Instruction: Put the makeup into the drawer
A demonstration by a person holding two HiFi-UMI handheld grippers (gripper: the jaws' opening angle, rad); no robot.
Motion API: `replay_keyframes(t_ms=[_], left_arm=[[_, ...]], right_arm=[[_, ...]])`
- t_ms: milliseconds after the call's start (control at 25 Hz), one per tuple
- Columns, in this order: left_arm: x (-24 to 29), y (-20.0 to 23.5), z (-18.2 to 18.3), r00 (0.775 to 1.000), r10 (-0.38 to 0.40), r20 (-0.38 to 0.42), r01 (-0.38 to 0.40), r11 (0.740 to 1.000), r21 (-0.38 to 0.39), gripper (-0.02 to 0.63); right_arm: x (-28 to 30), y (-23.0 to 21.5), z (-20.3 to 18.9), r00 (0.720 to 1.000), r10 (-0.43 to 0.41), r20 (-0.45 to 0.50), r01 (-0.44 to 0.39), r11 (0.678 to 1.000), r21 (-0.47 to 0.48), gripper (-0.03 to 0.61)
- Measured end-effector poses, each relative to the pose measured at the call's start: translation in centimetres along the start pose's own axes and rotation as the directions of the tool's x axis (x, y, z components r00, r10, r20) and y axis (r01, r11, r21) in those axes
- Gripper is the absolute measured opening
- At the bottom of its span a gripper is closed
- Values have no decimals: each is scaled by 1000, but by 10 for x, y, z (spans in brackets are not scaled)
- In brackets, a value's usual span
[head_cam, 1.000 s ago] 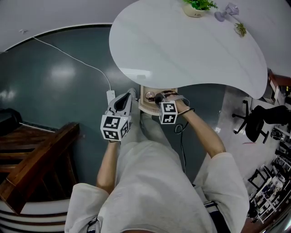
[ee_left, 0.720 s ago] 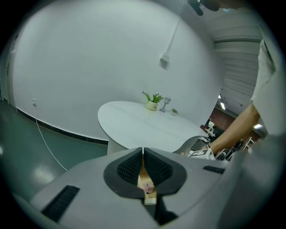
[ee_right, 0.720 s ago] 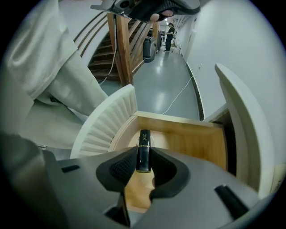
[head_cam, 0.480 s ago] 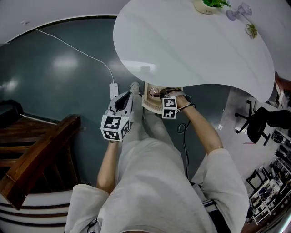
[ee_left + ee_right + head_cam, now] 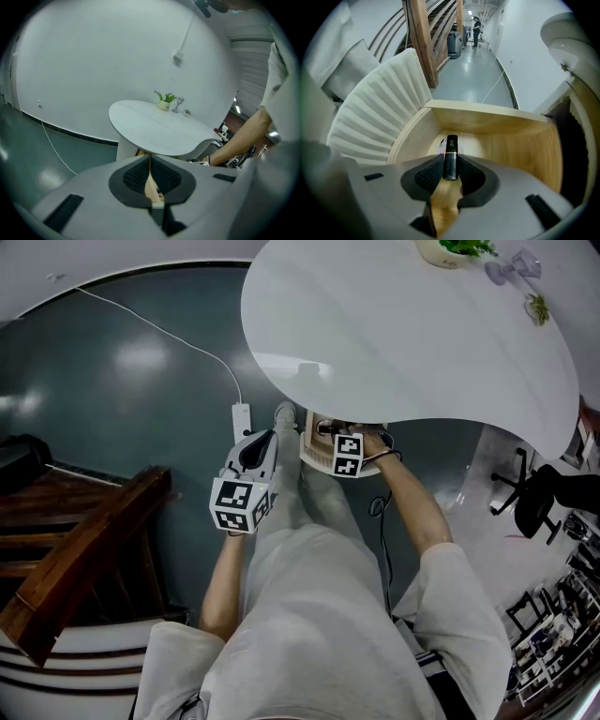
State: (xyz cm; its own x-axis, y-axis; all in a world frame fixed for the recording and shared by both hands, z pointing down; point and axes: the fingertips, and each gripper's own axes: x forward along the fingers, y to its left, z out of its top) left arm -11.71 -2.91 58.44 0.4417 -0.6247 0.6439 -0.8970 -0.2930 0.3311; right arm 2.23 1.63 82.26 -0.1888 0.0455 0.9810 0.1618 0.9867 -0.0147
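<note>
An open wooden drawer [image 5: 309, 448] juts out from under the white table [image 5: 412, 334]. My right gripper [image 5: 330, 434] points steeply down into it and is shut on a black makeup tube [image 5: 450, 157], which stands out past the pads over the drawer floor [image 5: 511, 145]. A small round pinkish item [image 5: 440, 145] lies in the drawer just under the tube's tip. My left gripper [image 5: 265, 442] hangs to the left of the drawer, apart from it, its pads [image 5: 161, 178] together with nothing between them.
A white ribbed panel [image 5: 375, 122] curves along the drawer's left side. On the table's far end stand a potted plant [image 5: 459, 249] and a glass [image 5: 516, 263]. A power strip [image 5: 241, 415] with its cable lies on the floor; wooden stairs [image 5: 75, 549] left, an office chair [image 5: 544, 498] right.
My right gripper has sunk with the tube toward the drawer. The left gripper has stayed about where it was.
</note>
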Motion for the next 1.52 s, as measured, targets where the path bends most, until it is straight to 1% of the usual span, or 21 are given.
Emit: replay_keyframes(t_ms=[320,520,600,640,680,720,920,1280,1360,1520], left_arm=[[1,8,0,1000,11,-22,-11,1000,8,17],[0,10,0,1000,10,-26,-10,1000,14,17],[0,10,-2,1000,10,-29,-9,1000,17,17],[-1,11,-2,1000,9,-30,-9,1000,18,17],[-1,11,-3,999,9,-32,-9,1000,20,17],[-1,11,-3,999,9,-33,-8,1000,21,17],[0,7,-2,999,4,-36,-3,1000,26,17],[2,-6,4,1000,-16,-15,17,999,40,17],[2,-8,4,1000,-19,-10,19,999,41,17],[1,-15,8,1000,-25,5,25,998,49,17]], right_arm=[[14,-4,9,1000,-6,12,6,1000,11,95],[20,-5,8,1000,-11,-13,11,1000,-3,98],[22,-3,9,1000,-6,-9,6,1000,2,100],[23,-1,9,1000,1,-5,-1,1000,8,120],[23,1,10,1000,10,0,-10,1000,17,165],[22,1,10,1000,17,4,-17,1000,26,184],[12,-3,10,999,-3,35,1,999,35,200],[-18,-10,12,990,-105,89,99,992,72,189],[-26,-8,13,988,-116,104,107,990,87,184],[-43,-5,16,980,-150,133,135,984,115,149]])
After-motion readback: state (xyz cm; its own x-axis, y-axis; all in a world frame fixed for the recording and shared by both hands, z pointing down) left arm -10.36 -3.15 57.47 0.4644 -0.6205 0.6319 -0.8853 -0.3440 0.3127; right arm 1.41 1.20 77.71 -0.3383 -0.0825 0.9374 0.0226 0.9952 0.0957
